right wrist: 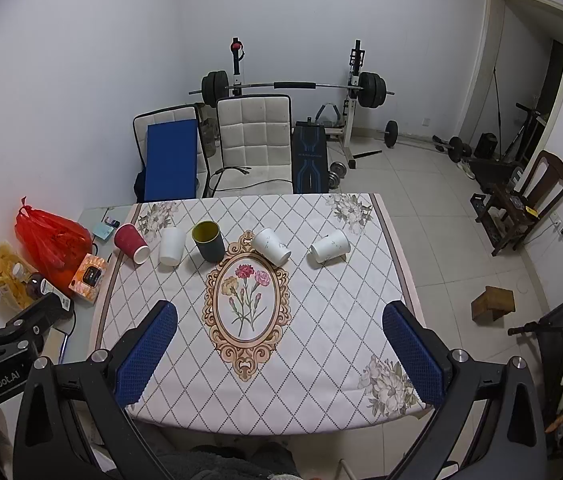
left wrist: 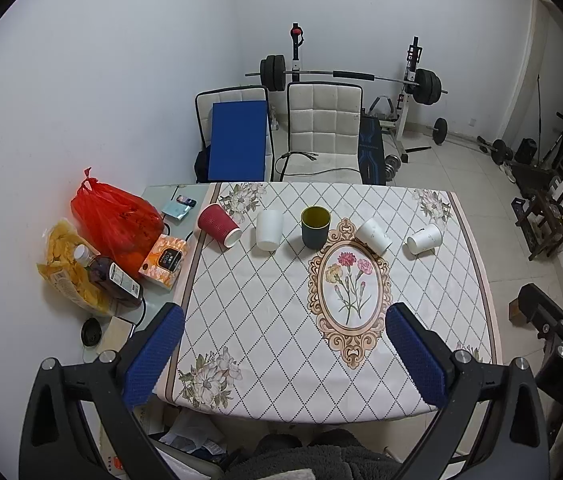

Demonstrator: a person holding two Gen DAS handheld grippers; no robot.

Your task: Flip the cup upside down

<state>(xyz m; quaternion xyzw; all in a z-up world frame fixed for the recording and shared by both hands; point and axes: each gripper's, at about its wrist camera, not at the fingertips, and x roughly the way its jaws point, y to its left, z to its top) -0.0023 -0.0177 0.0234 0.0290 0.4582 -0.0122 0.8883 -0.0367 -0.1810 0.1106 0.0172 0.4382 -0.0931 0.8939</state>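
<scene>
Both grippers, left gripper (left wrist: 283, 320) and right gripper (right wrist: 279, 318), hovered wide open above the quilted-pattern tablecloth (left wrist: 265, 320); the dark cup (left wrist: 315, 227) stood upright.

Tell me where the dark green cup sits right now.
The dark green cup stands upright mid-row at the far side of the table, between the plain white cup on its left and the tipped white cup on its right.

Both fisheye views look forward and down from the near edge of the surface (left wrist: 265, 300), toward the far wall. The left wrist view sits further left, taking in the red bag (left wrist: 115, 220) closely. The right wrist view sits further right, showing more floor and the doorway (right wrist: 529, 72). Both share the patterned cloth (right wrist: 321, 312), the row of cups (right wrist: 209, 242) and the weight bench (right wrist: 293, 88).
</scene>
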